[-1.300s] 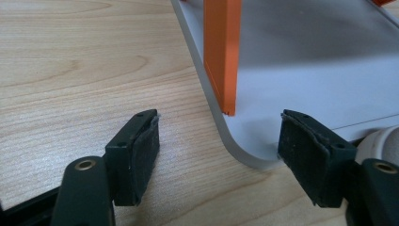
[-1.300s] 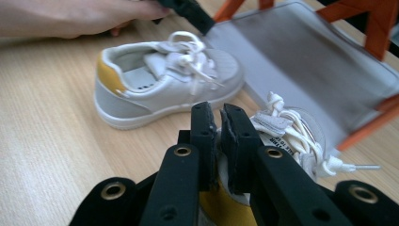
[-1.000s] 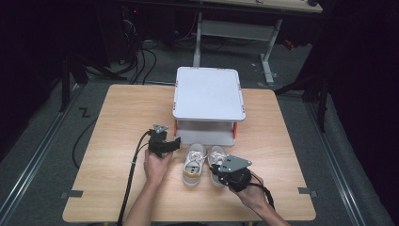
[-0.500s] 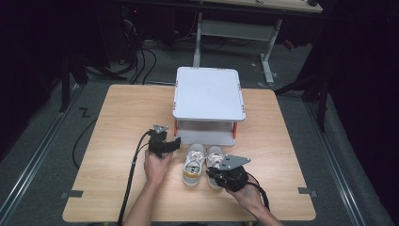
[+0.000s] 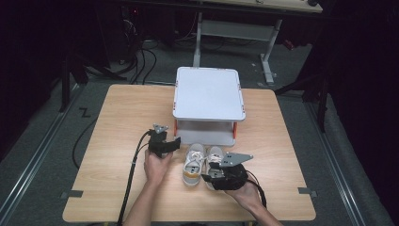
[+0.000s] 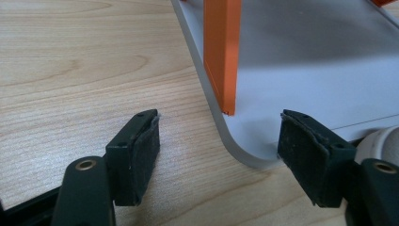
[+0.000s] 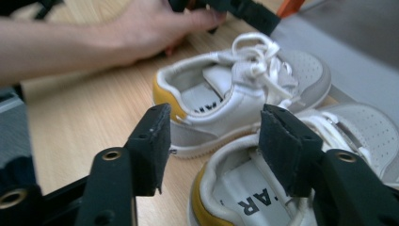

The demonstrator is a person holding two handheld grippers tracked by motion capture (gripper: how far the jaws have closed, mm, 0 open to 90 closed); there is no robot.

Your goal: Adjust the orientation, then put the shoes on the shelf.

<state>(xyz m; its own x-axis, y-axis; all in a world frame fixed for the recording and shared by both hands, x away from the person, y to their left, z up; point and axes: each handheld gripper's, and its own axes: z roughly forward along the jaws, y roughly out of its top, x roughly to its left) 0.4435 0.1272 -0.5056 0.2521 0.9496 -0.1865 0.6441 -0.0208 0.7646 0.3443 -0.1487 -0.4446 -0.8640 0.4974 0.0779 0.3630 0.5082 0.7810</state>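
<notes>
The left gripper (image 5: pixel 175 141) rests on the pale wood-grain tabletop (image 5: pixel 122 113) at the front left corner of the shelf stand (image 5: pixel 209 96), its jaws spread wide and grasping nothing; in the left gripper view its black fingers (image 6: pixel 136 155) carry coarse foam-like pads, and between them lie bare wood and the rounded corner of the stand's smooth grey-white base plate (image 6: pixel 301 89), from which a flat orange post (image 6: pixel 221 52) rises. Just right of that gripper, in front of the stand, two small white shoes stand side by side, toes toward the stand. The left shoe (image 7: pixel 244 94) is smooth white leather with a perforated toe, a grey sole edge, white laces tied in a bow and a mustard-yellow heel lining. The right shoe (image 7: pixel 263 188) matches it, and its insole bears dark letters, of which "AR" can be read. The right gripper (image 7: pixel 211 146) hovers over the right shoe's heel; its jaws have just been opening, released, with only the shoe's inner collar below them, the pads clear of it.
</notes>
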